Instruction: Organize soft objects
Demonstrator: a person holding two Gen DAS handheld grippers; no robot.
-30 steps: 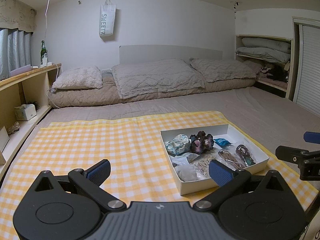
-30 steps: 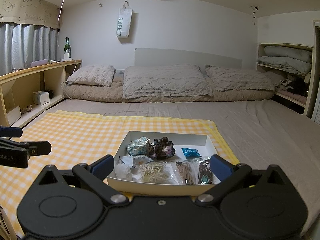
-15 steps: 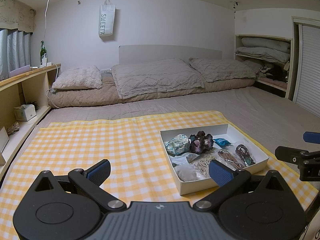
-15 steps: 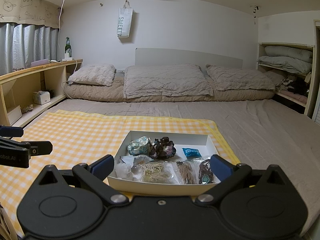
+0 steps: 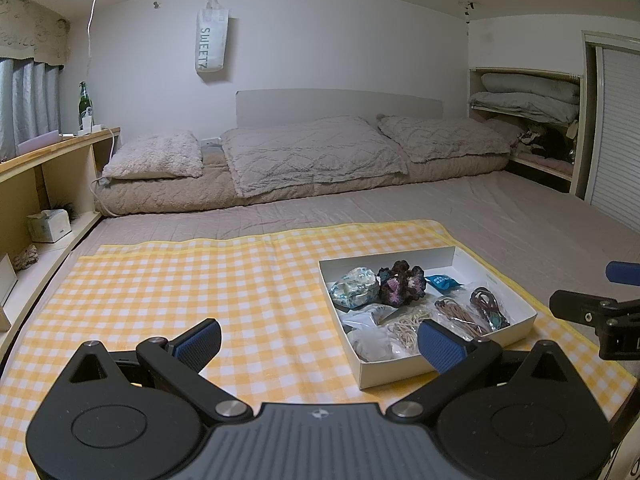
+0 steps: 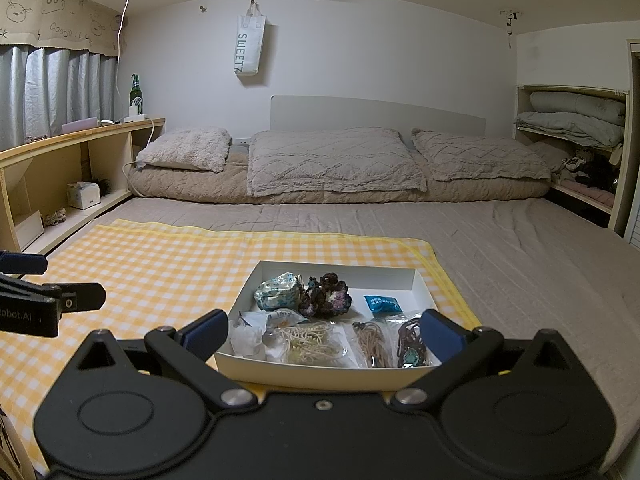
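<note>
A low bedroom is filled almost wall to wall by a wide bed (image 6: pixel 500 264) under a grey-beige cover, with three pillows (image 6: pixel 332 160) propped on a rolled quilt along the white far wall. A white tote bag (image 6: pixel 249 46) printed "SWEETZ" hangs from a peg above them. Along the bed's left edge runs a pale wooden shelf unit (image 6: pixel 80 148) beneath silver curtains (image 6: pixel 52 92), carrying a green bottle (image 6: pixel 136 92) on top and a tissue box (image 6: pixel 83 195) in a lower bay. At the far right corner an open closet (image 6: pixel 576 128) holds folded bedding.

Across the near left part of the bed lies a yellow-and-white checked cloth (image 6: pixel 168 264). At the cloth's near right corner sits a shallow white box (image 6: pixel 340 270), the home of the soft objects. Along its far wall rest a pale blue-patterned pouch (image 6: pixel 278 292), touching a dark purple crocheted bundle (image 6: pixel 326 294), and a small blue packet (image 6: pixel 382 303) apart toward the right wall. Along its near wall lie clear bags: crumpled white material (image 6: pixel 250 330) at the left corner, cream cord (image 6: pixel 308 340), tan cord (image 6: pixel 370 342) and dark brown cord (image 6: pixel 408 338) at the right corner.

The left claw (image 5: pixel 320 340) hangs over the cloth just left of the box, wide open and empty. The right claw (image 6: pixel 324 326) hangs at the box's near edge, its blue pads (image 6: pixel 442 332) spread about as wide as the box, gripping nothing.
</note>
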